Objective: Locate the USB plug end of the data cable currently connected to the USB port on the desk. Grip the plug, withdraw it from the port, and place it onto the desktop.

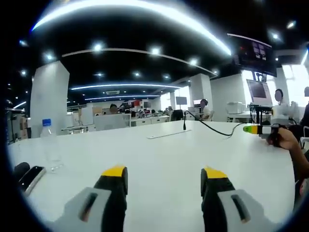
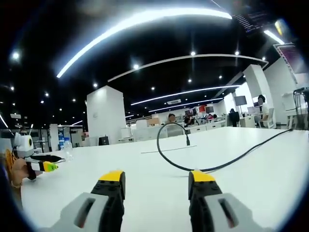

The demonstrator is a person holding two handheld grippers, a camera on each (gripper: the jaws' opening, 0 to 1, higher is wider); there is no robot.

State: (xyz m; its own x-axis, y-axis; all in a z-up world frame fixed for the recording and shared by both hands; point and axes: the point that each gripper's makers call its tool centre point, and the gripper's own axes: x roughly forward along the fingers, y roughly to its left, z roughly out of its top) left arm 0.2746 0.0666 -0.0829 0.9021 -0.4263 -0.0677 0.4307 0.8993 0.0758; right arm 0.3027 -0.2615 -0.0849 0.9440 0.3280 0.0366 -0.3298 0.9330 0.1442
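Standing up at 12 o'clock in the white desk (image 2: 270,169), the black cable's plug (image 2: 187,140) waits. Both tongs, left (image 1: 164,180) and right (image 2: 155,183), gape wide, holding nothing.

1. Both views are lit evenly from overhead by long white ceiling light strips (image 1: 145,9) and small round recessed spotlights (image 2: 193,53), set against a dark ceiling.
2. The strips are overexposed and bent into arcs by the fisheye distortion, which grows toward the edges.
3. Bright daylight is blown out at the window area (image 1: 297,77) in the left gripper view.
4. The glossy white rectangular desktop (image 1: 159,159) is bright, with only faint, soft shadows.
5. Distant office furniture is rendered small and soft.
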